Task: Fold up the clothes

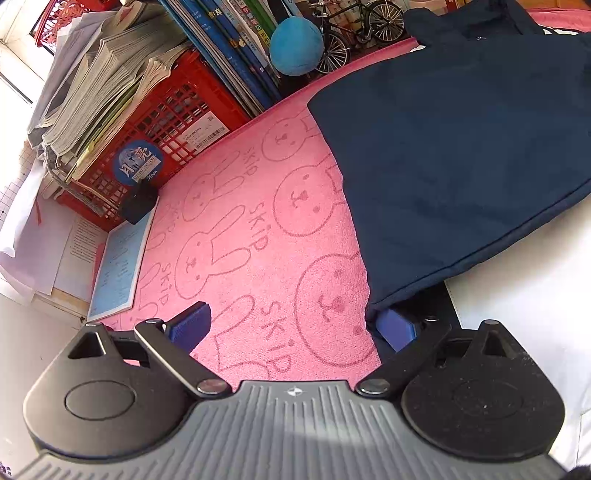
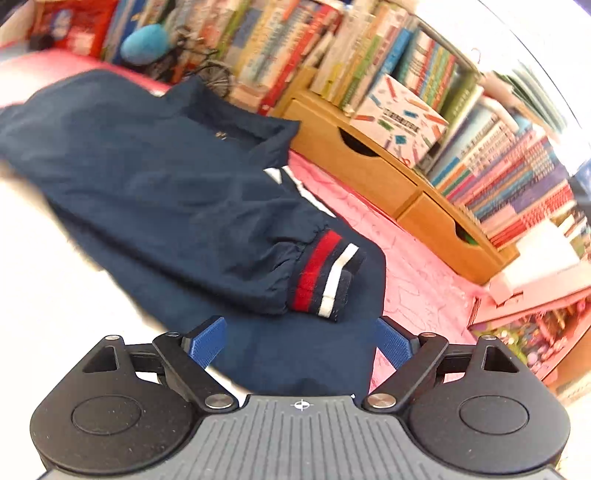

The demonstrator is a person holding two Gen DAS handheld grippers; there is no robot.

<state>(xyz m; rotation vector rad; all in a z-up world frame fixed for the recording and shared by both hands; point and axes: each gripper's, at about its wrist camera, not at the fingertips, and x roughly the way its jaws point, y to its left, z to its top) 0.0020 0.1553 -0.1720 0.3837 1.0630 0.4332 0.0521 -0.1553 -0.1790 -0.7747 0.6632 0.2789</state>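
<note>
A navy jacket (image 1: 454,155) lies spread on a pink rabbit-print mat (image 1: 251,236). In the right wrist view the jacket (image 2: 155,199) has one sleeve folded across its body, ending in a red, white and navy striped cuff (image 2: 327,275). My left gripper (image 1: 295,325) is open, low over the mat at the jacket's near corner, and its right fingertip (image 1: 397,326) sits under the fabric's hem. My right gripper (image 2: 300,341) is open over the jacket's lower edge, just short of the cuff, holding nothing.
A red crate (image 1: 162,122) stacked with papers, upright books and a blue ball (image 1: 295,46) stand along the mat's far left edge. A wooden drawer shelf (image 2: 388,177) full of books borders the right. A model bicycle (image 1: 354,26) stands behind.
</note>
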